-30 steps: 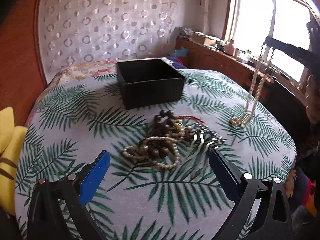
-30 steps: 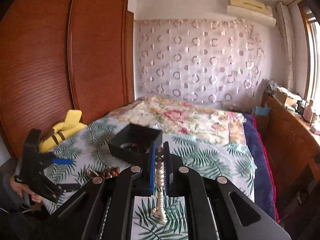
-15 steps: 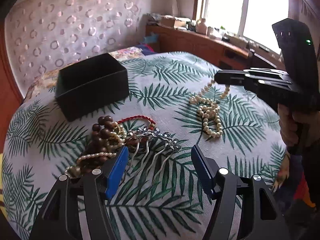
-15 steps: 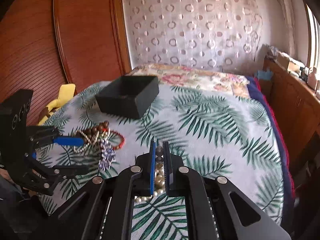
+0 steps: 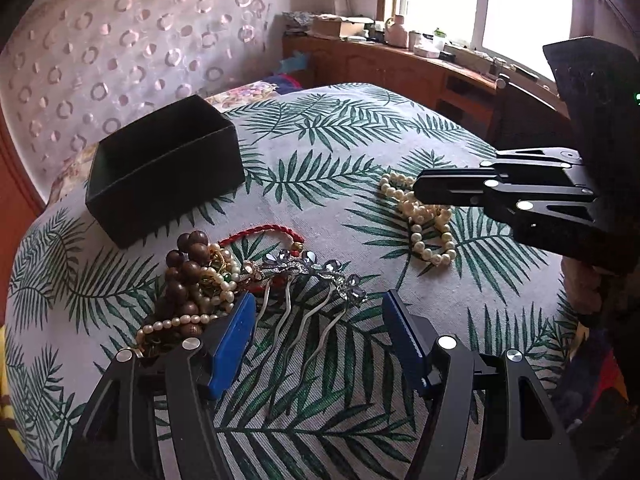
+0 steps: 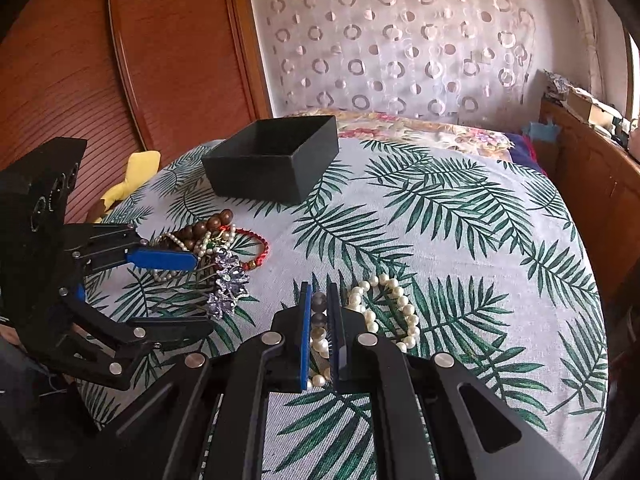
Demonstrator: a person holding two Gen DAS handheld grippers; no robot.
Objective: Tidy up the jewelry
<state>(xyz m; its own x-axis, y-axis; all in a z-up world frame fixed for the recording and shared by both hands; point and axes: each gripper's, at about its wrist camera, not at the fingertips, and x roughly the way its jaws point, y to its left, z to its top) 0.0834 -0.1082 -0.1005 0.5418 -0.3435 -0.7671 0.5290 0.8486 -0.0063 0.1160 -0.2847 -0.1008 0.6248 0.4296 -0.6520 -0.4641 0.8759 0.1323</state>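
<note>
A black open box stands at the back of the palm-print cloth; it also shows in the right wrist view. A jewelry pile lies in front of it: brown wooden beads, a red cord bracelet and a silver flower hair comb. My left gripper is open, low over the comb's prongs. My right gripper is shut on a pearl necklace, whose loose part lies coiled on the cloth.
A yellow cushion lies at the left edge of the bed. A wooden wardrobe stands on the left and a wooden sideboard with small items under the window on the right. A patterned curtain hangs behind.
My right gripper has lowered the pearl necklace from hanging in the air until it coils on the cloth. My left gripper has moved forward and down to the hair comb.
</note>
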